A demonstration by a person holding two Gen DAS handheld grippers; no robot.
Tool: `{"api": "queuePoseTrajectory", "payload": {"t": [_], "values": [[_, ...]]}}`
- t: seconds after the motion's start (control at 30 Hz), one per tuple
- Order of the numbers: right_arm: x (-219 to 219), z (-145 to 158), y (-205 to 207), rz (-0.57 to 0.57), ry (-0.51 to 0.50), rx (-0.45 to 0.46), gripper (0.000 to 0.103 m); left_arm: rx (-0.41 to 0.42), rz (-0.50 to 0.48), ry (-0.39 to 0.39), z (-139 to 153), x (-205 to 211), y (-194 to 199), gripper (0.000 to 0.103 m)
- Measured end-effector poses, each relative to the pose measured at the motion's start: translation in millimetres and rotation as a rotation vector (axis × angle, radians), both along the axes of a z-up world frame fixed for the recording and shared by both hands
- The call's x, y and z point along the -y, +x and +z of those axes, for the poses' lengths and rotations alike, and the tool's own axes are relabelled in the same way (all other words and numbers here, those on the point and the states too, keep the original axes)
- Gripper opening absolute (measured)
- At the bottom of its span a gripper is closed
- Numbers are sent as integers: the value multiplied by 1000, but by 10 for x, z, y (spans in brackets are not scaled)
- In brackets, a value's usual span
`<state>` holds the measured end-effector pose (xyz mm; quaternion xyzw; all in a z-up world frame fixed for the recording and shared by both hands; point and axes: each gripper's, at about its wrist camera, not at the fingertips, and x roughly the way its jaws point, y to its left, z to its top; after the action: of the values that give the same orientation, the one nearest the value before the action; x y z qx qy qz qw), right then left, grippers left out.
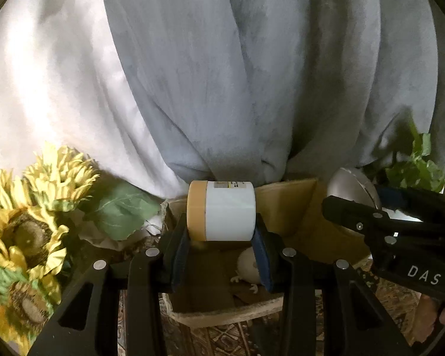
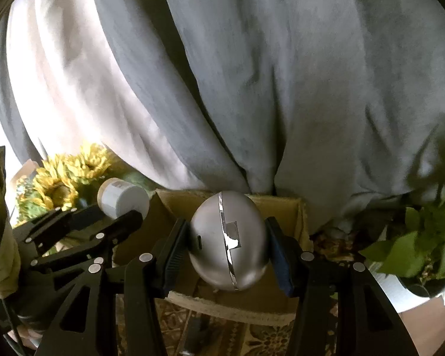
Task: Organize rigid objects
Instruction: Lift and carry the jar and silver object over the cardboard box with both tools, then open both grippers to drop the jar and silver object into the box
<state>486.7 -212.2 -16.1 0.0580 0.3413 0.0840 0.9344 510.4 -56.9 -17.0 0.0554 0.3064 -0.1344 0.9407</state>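
My left gripper [image 1: 221, 243] is shut on a white jar with a tan lid [image 1: 222, 210], held on its side above an open cardboard box [image 1: 290, 207]. A small white object [image 1: 247, 265] lies inside the box. My right gripper [image 2: 228, 246] is shut on a silver egg-shaped device [image 2: 227, 240] with a chrome seam, held above the same box [image 2: 281, 207]. The jar [image 2: 123, 198] and left gripper [image 2: 103, 222] show at the left of the right wrist view. The silver device [image 1: 351, 187] and right gripper [image 1: 356, 207] show at the right of the left wrist view.
Grey and white curtains [image 1: 252, 74] hang right behind the box. Artificial sunflowers [image 1: 29, 222] stand to the left. A green potted plant [image 2: 424, 246] stands to the right. A patterned rug [image 2: 267, 338] lies under the box.
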Motion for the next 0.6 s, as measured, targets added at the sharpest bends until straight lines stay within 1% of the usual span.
{"api": "queuePoseTrajectory", "payload": {"t": [0.07,0.27,0.43,0.6], "values": [[22,-65,107,7,15,-32,53,-26,-1,6,-48,8,83,40],[65,-299,376,18,17,-128,53,-122,-20,28,-243,50,293,40],[51,-496,508,33,-2,-197,53,-202,-42,53,-426,81,404,40],[21,-666,580,52,-14,-256,53,-251,-56,72,-550,95,442,40]]}}
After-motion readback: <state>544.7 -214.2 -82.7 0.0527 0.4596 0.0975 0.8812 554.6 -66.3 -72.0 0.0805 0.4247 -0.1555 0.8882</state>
